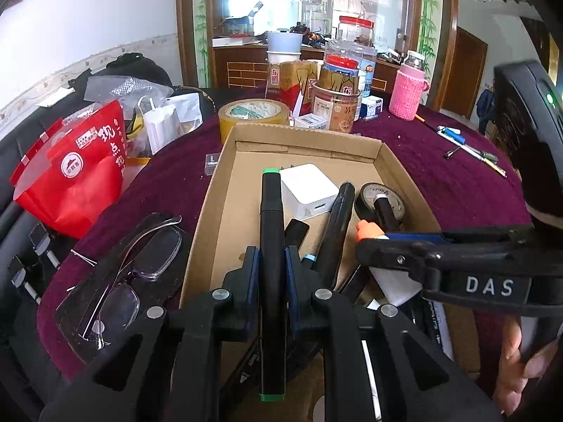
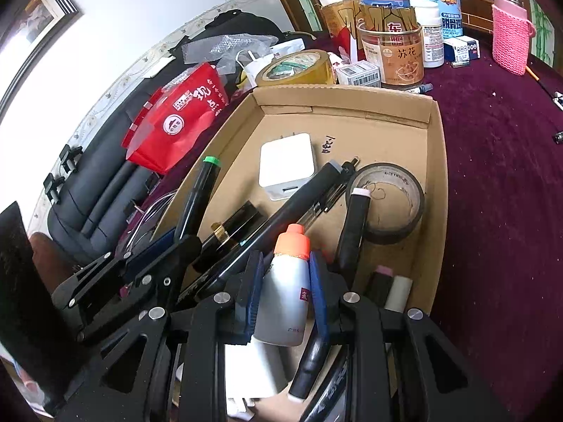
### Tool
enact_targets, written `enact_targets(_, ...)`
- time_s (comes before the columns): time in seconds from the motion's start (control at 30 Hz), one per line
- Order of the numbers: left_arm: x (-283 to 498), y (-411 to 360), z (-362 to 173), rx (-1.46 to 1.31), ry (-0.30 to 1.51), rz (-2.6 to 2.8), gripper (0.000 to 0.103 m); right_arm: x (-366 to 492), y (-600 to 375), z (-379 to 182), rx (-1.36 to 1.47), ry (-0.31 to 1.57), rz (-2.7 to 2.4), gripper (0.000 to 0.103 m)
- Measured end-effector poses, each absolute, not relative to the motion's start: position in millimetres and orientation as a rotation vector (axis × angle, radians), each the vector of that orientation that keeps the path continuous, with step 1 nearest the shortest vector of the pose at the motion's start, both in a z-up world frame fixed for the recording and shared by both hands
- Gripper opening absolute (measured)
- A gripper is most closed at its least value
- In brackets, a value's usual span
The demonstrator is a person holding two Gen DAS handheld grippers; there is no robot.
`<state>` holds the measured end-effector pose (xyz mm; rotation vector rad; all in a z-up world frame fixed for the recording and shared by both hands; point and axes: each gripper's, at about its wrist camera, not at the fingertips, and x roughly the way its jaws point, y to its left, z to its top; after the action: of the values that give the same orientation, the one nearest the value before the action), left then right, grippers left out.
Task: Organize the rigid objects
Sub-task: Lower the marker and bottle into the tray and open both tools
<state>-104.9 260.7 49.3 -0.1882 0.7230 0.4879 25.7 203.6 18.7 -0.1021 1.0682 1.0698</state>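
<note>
A cardboard tray [image 1: 306, 140] [image 2: 432, 147] sits on the purple cloth and holds a white charger [image 1: 308, 190] [image 2: 286, 167], a roll of black tape [image 1: 381, 198] [image 2: 387, 204] and several black markers. My left gripper [image 1: 272, 267] is shut on a black marker with green ends [image 1: 271, 246], held over the tray's near left part; it also shows in the right wrist view [image 2: 197, 197]. My right gripper [image 2: 285, 277] is shut on a small white bottle with an orange cap [image 2: 286, 288], just above the tray's near end; its cap shows in the left wrist view [image 1: 367, 230].
Glasses [image 1: 133, 267] lie left of the tray. A red bag [image 1: 81, 172], a yellow tape roll [image 1: 253, 116], jars and boxes [image 1: 334, 105] and a pink-sleeved bottle [image 1: 410, 88] stand behind it. Pens [image 1: 468, 147] lie on the cloth at the right.
</note>
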Motion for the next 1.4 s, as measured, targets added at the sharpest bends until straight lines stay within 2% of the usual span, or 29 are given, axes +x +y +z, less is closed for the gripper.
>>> enact_targets(1.4,-101,245,33,-0.055,0.733,0.545,0.013,38,244,23,-0.176,1.007,1.03,0.024)
